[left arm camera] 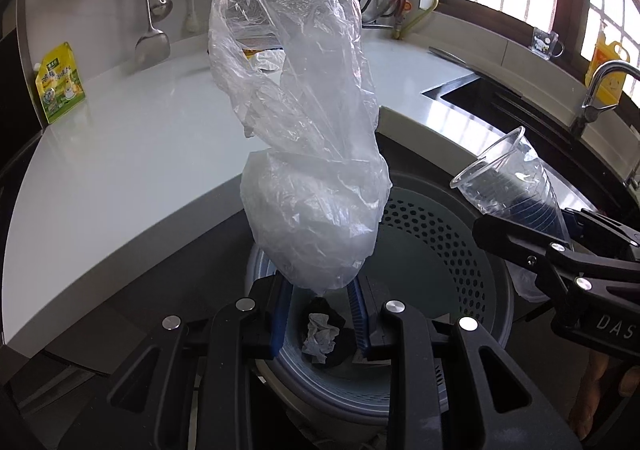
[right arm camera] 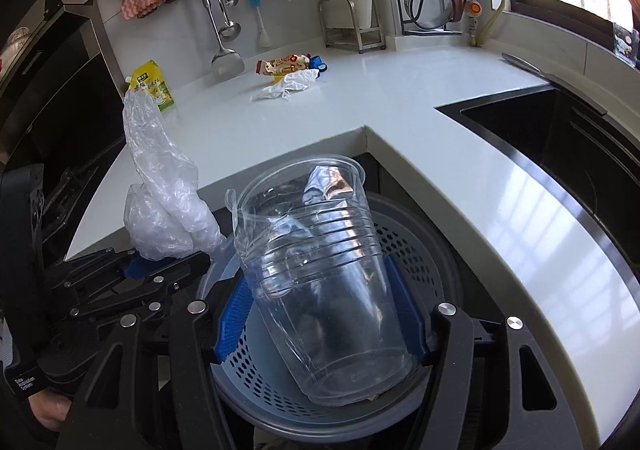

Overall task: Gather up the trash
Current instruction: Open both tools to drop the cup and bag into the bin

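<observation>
My left gripper (left arm camera: 320,314) is shut on the bottom of a crumpled clear plastic bag (left arm camera: 304,153), which stands up above the grey perforated trash bin (left arm camera: 452,250). That bag (right arm camera: 164,193) and the left gripper (right arm camera: 160,270) also show at the left of the right wrist view. My right gripper (right arm camera: 320,310) is shut on a clear plastic cup (right arm camera: 320,274), tilted over the bin (right arm camera: 416,250); the cup (left arm camera: 516,185) appears at the right of the left wrist view too. A crumpled tissue (left arm camera: 320,338) lies inside the bin.
On the white counter (right arm camera: 360,105) lie a snack wrapper (right arm camera: 284,65), a crumpled white plastic piece (right arm camera: 288,85) and blue caps (right arm camera: 318,61). A yellow pouch (right arm camera: 154,89) leans against the back wall. A dark sink (right arm camera: 560,137) sits right, with a faucet (left arm camera: 600,89).
</observation>
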Demonstrator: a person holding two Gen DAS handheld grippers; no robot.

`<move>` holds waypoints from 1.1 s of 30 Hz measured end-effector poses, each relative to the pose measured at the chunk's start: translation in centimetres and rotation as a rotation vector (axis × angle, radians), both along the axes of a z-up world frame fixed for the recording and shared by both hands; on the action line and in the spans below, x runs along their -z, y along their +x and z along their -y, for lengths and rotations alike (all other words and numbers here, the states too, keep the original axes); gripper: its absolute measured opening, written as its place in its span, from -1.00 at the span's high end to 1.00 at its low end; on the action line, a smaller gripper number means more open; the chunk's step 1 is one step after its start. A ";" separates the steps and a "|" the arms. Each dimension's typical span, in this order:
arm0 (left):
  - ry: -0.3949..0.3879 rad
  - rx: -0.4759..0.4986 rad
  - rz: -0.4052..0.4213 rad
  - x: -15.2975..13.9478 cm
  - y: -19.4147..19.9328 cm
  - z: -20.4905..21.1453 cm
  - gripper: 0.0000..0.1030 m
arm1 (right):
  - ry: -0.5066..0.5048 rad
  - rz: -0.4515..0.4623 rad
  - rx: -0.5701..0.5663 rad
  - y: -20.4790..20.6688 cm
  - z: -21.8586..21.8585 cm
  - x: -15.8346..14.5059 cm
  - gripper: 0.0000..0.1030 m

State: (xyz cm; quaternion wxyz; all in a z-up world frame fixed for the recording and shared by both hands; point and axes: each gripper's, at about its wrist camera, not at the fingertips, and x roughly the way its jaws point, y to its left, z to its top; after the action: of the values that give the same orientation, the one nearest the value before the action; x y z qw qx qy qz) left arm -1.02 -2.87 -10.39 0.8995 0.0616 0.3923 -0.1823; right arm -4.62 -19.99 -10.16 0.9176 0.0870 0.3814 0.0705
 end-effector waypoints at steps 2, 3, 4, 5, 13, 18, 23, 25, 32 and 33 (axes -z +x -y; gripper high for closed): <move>0.000 0.005 -0.005 0.4 -0.4 0.4 0.49 | 0.007 -0.010 0.010 -0.4 0.2 0.7 -0.19; 0.002 0.009 -0.007 0.6 -0.5 0.5 0.49 | 0.005 -0.014 0.015 -0.6 0.2 1.0 -0.19; 0.006 0.012 -0.008 0.8 -0.6 0.6 0.49 | 0.003 -0.019 0.019 -0.6 0.3 1.2 -0.19; 0.007 0.017 -0.009 1.0 -0.8 0.7 0.49 | 0.002 -0.023 0.021 -0.7 0.2 1.4 -0.19; 0.010 0.016 -0.066 2.4 -0.3 0.5 0.47 | 0.023 -0.056 0.046 -0.4 0.7 2.8 -0.19; 0.013 0.030 -0.084 3.0 -0.1 0.9 0.43 | 0.041 -0.078 0.055 0.0 1.0 3.7 -0.20; 0.010 0.025 -0.096 3.3 0.2 0.9 0.40 | 0.047 -0.097 0.056 0.2 1.2 4.6 -0.20; 0.009 0.019 -0.096 3.4 0.2 0.8 0.34 | 0.053 -0.100 0.060 0.2 1.4 4.7 -0.24; 0.002 -0.001 -0.088 3.3 0.2 0.2 -0.17 | 0.083 -0.114 0.070 0.4 2.0 5.0 -0.37; 0.001 -0.001 -0.088 3.3 0.2 0.2 -0.19 | 0.084 -0.112 0.071 0.4 2.0 5.0 -0.37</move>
State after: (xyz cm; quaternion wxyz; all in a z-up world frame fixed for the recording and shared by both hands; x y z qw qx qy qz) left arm -0.78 -3.09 -13.66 0.8815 0.0539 0.4315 -0.1839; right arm -4.23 -21.98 -15.20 0.8924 0.1424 0.4254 0.0489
